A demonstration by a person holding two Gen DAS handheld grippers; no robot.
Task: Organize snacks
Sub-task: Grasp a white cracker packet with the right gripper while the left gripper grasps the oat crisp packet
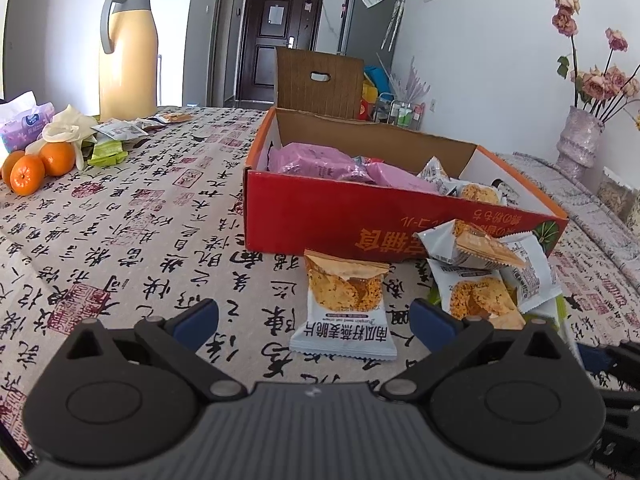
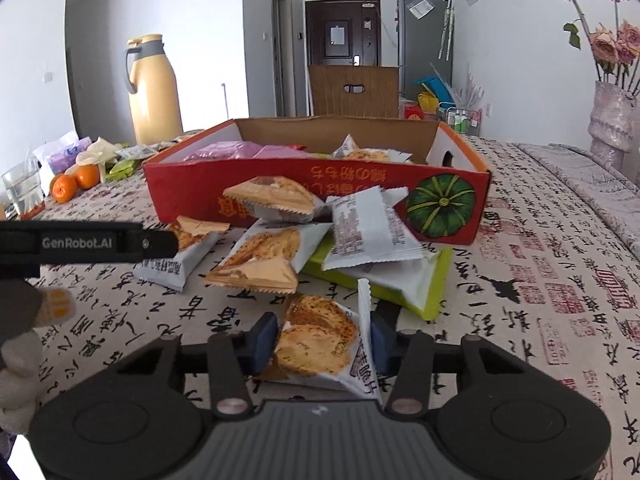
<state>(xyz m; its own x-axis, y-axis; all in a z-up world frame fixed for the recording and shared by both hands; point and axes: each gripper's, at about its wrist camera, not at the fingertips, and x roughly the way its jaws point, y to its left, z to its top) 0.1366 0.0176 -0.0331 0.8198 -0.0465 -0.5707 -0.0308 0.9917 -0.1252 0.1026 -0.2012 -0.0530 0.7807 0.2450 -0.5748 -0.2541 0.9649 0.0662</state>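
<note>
A red cardboard box (image 1: 360, 216) stands open on the patterned tablecloth, holding pink bags (image 1: 316, 162) and some oat-crisp packets. My left gripper (image 1: 316, 316) is open, its fingers on either side of one grey-and-orange packet (image 1: 344, 308) that lies flat before the box, without touching it. In the right wrist view my right gripper (image 2: 322, 338) is shut on another oat-crisp packet (image 2: 316, 340), squeezed upright between the blue pads. Several more packets (image 2: 360, 232) are heaped against the box (image 2: 280, 188) on a green flat pack (image 2: 432, 296).
A yellow thermos jug (image 1: 128, 52), oranges (image 1: 28, 172), a tissue pack and small wrappers sit at the far left. A glass (image 2: 22, 192) stands near them. A vase of dried flowers (image 1: 580, 140) is at the right. A chair back (image 1: 320, 80) rises behind the box.
</note>
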